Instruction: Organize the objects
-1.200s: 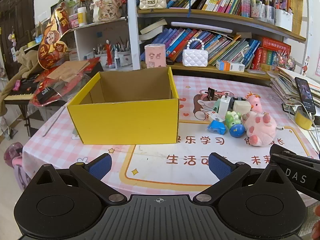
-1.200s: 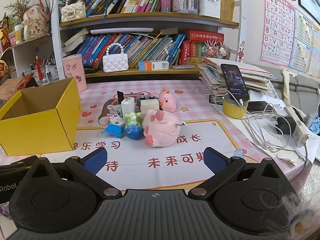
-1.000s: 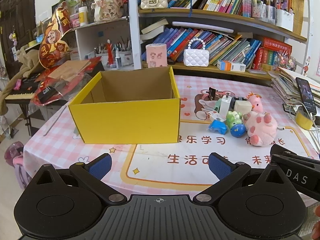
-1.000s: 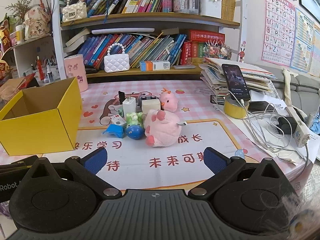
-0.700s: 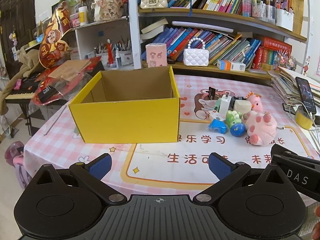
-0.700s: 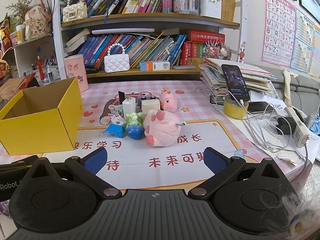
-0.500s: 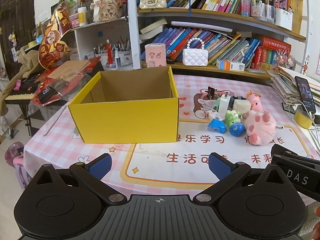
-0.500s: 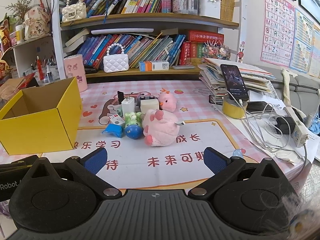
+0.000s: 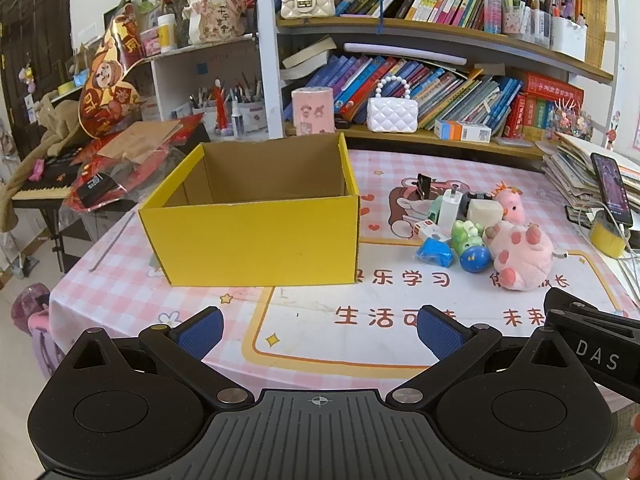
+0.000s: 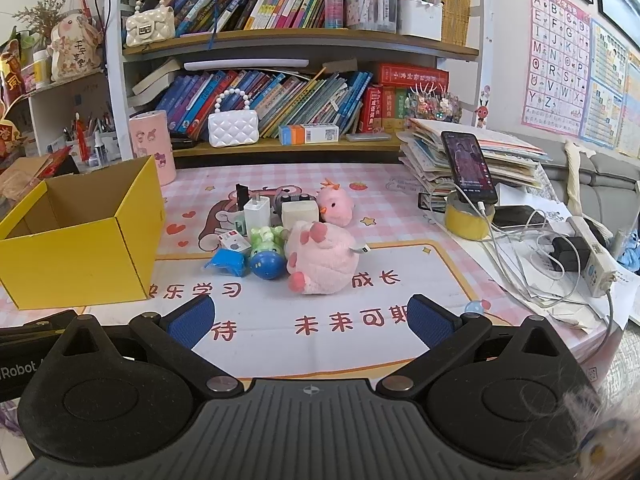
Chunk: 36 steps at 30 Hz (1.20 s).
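Note:
An empty yellow cardboard box point(image 9: 256, 236) stands open on the table; it also shows at the left of the right wrist view point(image 10: 76, 240). To its right lies a heap of small things: a big pink plush point(image 10: 320, 258), a small pink plush point(image 10: 336, 206), a green and blue toy point(image 10: 266, 256), a blue piece point(image 10: 228, 262), a white charger point(image 10: 257, 210) and a cream block point(image 10: 300, 212). My left gripper point(image 9: 320, 330) is open and empty, near the table's front edge before the box. My right gripper point(image 10: 308, 318) is open and empty, in front of the heap.
A phone point(image 10: 470, 164) leans on a yellow tape roll point(image 10: 468, 218) at the right, with cables and a power strip point(image 10: 592, 258) beside it. Stacked books point(image 10: 480, 152) lie behind. Shelves point(image 10: 288, 40) with books and purses line the back. Clutter point(image 9: 120, 160) lies left of the box.

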{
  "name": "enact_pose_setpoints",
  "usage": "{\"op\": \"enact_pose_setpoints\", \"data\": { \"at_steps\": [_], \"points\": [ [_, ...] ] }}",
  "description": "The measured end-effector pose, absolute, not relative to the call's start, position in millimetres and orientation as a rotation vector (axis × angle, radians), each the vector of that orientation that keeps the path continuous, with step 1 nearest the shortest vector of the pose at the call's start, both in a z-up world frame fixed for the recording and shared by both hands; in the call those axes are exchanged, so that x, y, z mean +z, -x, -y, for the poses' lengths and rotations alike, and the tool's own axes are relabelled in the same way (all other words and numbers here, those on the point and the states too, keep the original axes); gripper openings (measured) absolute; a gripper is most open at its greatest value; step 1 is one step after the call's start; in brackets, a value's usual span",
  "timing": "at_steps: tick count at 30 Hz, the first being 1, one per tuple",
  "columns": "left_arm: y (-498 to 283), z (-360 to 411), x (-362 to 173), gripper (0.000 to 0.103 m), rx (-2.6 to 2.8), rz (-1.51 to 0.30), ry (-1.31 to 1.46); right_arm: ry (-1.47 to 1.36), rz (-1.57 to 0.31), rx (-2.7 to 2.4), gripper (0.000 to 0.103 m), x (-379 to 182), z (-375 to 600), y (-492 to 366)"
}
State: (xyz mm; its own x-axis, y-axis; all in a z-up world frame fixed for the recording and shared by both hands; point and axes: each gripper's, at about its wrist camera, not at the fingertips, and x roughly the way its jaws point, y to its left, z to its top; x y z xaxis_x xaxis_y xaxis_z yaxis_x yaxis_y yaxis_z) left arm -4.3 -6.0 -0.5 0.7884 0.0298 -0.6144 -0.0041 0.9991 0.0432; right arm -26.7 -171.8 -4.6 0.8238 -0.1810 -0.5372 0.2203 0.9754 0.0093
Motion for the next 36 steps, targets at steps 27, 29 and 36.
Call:
{"op": "enact_pose_setpoints", "data": {
  "at_steps": [27, 29, 36],
  "points": [
    [3.9, -0.2, -3.0, 0.103, 0.014, -0.676, -0.017, -0.067, -0.568, -0.211, 0.103, -4.8, 170.7, 28.1],
    [3.8, -0.7, -3.0, 0.103, 0.017, -0.677, -0.018, -0.063, -0.569, -0.210, 0.103, -6.1, 169.8, 28.9],
    [3.5, -2.2, -2.9, 0.103, 0.018, -0.679, -0.018, -0.060, -0.570, -0.209, 0.103, -6.6, 167.6, 29.2]
  ]
}}
